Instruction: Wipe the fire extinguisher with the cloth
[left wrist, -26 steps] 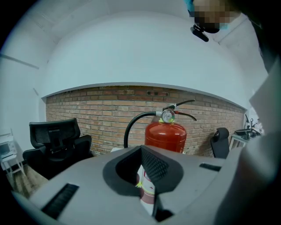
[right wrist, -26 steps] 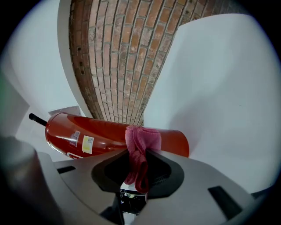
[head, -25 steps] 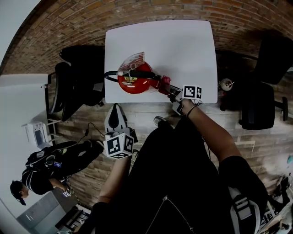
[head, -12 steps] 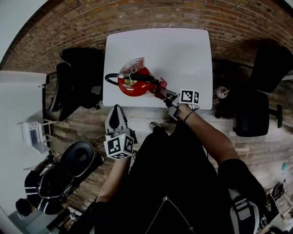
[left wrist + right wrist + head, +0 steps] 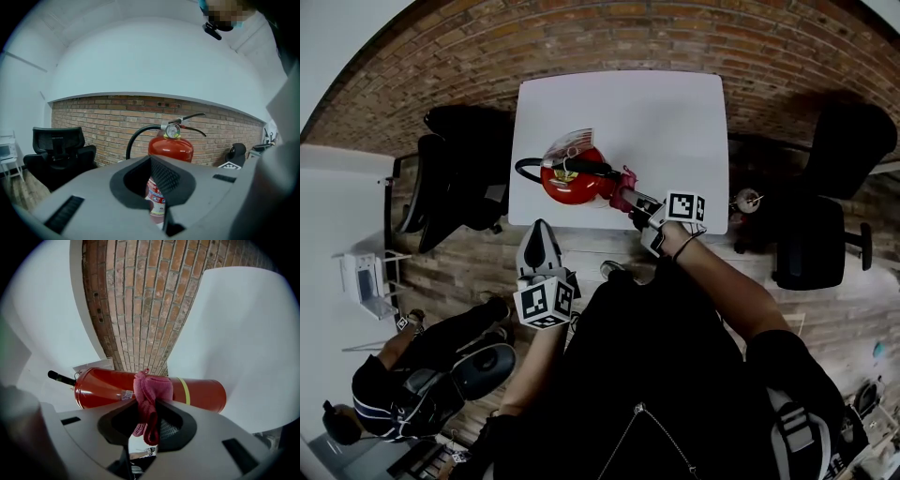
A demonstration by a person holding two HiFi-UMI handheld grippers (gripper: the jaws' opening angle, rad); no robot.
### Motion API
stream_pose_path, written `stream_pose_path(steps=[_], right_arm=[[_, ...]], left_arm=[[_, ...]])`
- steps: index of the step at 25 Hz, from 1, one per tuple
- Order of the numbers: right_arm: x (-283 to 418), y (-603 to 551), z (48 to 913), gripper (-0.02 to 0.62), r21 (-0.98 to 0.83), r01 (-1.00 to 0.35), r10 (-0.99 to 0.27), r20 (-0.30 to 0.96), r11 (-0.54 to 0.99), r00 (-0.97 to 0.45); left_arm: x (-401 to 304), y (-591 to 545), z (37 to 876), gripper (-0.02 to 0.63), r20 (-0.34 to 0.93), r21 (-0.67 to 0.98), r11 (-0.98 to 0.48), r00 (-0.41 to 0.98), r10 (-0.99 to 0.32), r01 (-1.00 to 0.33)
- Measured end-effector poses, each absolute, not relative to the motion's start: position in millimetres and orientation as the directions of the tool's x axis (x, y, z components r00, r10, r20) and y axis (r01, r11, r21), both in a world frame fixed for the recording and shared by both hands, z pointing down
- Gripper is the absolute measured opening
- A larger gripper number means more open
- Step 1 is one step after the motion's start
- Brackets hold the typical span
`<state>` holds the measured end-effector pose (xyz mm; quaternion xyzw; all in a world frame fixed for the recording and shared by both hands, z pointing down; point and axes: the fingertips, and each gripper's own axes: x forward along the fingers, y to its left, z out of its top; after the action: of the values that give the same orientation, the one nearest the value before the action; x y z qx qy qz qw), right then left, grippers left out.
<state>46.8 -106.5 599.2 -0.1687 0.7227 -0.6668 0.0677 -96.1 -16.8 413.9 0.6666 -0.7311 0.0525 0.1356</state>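
the fire extinguisher (image 5: 572,181) is standing upright near the front edge of the white table (image 5: 675,122), its long axis running straight up and down. in the left gripper view its glossy red cylinder (image 5: 171,149) is rising to a rounded shoulder, with a small round pressure gauge (image 5: 172,131) sitting on top, a smooth black hose (image 5: 137,137) arching off to the left and thin levers (image 5: 193,117) pointing to the right. (the right gripper view is rolled over, so there the cylinder (image 5: 201,392) is lying across the picture, with a narrow yellow band (image 5: 183,390) circling it.)

the right gripper (image 5: 639,202) is clamping a soft, fuzzy pink cloth (image 5: 152,391) between its matte grey jaws and pressing the bunched, folded end flat against the side of the cylinder. from the head view the cloth (image 5: 623,194) is sitting on the extinguisher's right flank.

the left gripper (image 5: 540,234) is hanging just off the table's front edge, pointing at the extinguisher, its jaws (image 5: 151,161) closing together on nothing, cross-hatched pads showing.

a rough brick wall (image 5: 93,117) is running behind the table, and a black office chair (image 5: 58,146) is standing to the left.
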Motion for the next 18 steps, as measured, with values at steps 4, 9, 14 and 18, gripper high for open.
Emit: stream_pose_path(steps=[4,9,14,18], right_arm=[[47,-107,583,0.106,-0.987,-0.148,-0.336,0.121,0.058,-0.934],[48,-107,568,0.106,-0.987,-0.146,-0.33,0.117,0.063,-0.937],[49,-106,548,0.106,-0.991,-0.115,-0.332,0.088,0.063,-0.939],[50,-106,521,0.106,-0.994,-0.071,-0.332,0.039,0.084,-0.942]], left_arm=[[-95,-18,411,0.031,0.261,0.108,0.104,-0.073,-0.962,-0.989],[-94,-18,409,0.03,0.256,0.109,0.101,-0.071,-0.964,-0.989],[-93,-20,407,0.03,0.253,0.104,0.095,-0.066,-0.965,-0.99],[-91,-22,404,0.031,0.245,0.102,0.085,-0.058,-0.968,-0.991]])
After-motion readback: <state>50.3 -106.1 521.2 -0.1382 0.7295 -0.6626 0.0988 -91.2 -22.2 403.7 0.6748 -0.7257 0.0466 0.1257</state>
